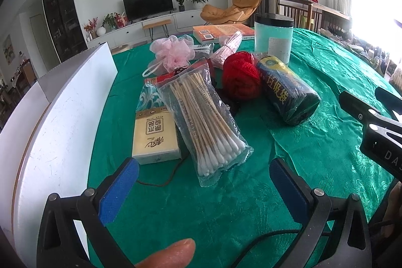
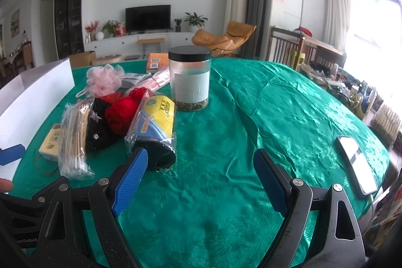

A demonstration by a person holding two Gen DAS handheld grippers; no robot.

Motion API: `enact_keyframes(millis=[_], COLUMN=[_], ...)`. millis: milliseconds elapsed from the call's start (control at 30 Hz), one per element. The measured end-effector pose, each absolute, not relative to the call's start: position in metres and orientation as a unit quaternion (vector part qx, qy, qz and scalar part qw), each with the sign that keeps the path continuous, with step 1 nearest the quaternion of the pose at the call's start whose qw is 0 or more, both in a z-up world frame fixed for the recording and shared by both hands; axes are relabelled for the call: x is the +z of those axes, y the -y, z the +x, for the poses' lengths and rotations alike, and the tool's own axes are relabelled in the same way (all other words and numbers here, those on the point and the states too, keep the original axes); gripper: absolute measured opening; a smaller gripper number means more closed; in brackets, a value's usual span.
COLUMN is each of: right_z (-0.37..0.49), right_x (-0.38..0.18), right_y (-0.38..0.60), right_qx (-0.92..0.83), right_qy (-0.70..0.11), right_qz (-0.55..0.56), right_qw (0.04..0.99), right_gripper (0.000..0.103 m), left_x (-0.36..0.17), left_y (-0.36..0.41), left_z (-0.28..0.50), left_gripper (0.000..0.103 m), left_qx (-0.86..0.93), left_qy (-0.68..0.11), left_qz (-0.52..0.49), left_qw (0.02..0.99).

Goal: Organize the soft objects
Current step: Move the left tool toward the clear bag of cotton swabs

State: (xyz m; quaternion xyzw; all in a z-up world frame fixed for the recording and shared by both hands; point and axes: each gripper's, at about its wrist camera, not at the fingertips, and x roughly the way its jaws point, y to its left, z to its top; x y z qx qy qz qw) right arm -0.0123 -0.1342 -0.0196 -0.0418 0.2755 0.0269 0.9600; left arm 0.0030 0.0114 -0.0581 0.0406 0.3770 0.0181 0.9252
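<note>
1. The left gripper (image 1: 203, 182) hung low over the green-clothed bench (image 1: 314, 142), jaws spread wide, nothing between them.
2. Just ahead of it lay the bag of cotton swabs (image 1: 206, 122), overlapping the tissue pack (image 1: 154, 135) on its left.
3. The red yarn ball (image 1: 241, 77) sat mid-pile, touching the rolled bag pack (image 1: 289, 89); the pink mesh pouf (image 1: 173, 52) lay behind.
4. The right gripper (image 2: 201, 180) was also parted and empty, its left pad just beside the roll's dark end.
5. A black-lidded jar (image 2: 189, 77) stood upright behind; a phone (image 2: 356, 165) lay far right.
</note>
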Motion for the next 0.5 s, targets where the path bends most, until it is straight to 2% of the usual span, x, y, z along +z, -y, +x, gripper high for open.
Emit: enact_keyframes(millis=[500], right_z=[-0.012], right_x=[-0.021], right_y=[0.135], right_qx=[0.027], right_qy=[-0.277], right_qz=[-0.041], right_qw=[0.96], right_gripper=[0.088], left_x=[-0.081], left_y=[-0.014], left_z=[0.01], left_gripper=[0.103], left_qx=[0.027], left_qy=[-0.42], left_qz=[0.046], left_qw=[0.906])
